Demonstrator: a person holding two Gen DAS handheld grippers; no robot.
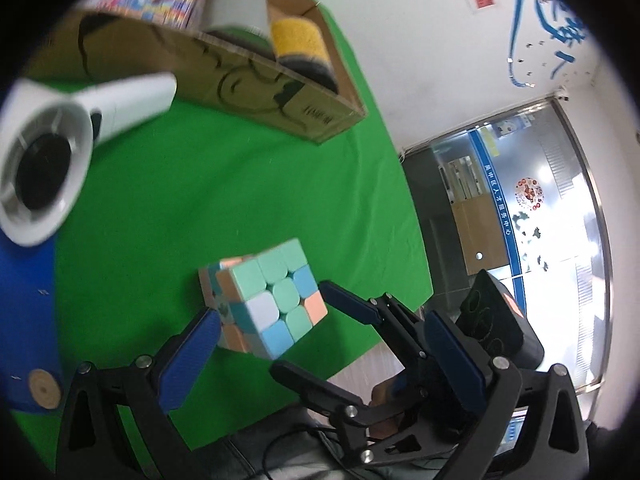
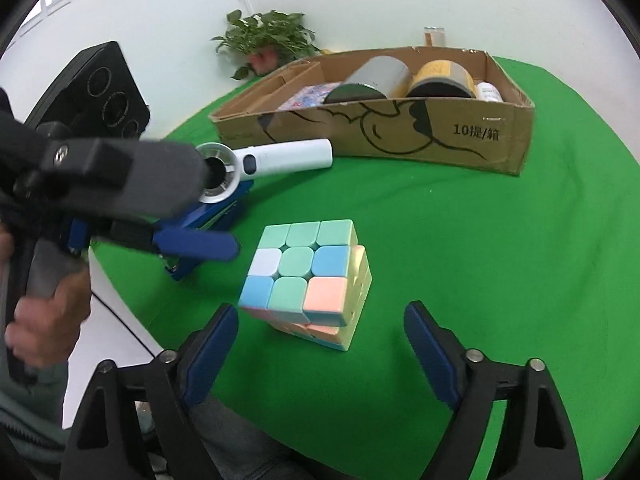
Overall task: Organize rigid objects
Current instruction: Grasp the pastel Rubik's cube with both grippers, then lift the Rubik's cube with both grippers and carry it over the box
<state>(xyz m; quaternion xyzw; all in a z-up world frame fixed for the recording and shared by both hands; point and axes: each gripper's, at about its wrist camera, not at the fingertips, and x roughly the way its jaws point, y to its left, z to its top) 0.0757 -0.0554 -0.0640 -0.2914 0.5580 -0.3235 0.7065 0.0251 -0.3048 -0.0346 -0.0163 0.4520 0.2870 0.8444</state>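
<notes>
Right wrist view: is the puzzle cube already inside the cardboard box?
No, the puzzle cube sits on the green cloth in front of the cardboard box, apart from it.

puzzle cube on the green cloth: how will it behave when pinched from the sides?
The puzzle cube looks rigid, with flat faces, so it probably won't roll. Its top layer sits twisted off the lower ones, so a side squeeze may rotate a layer instead of gripping cleanly. The smooth plastic may slip against the pads of the right hand-held gripper.
</notes>
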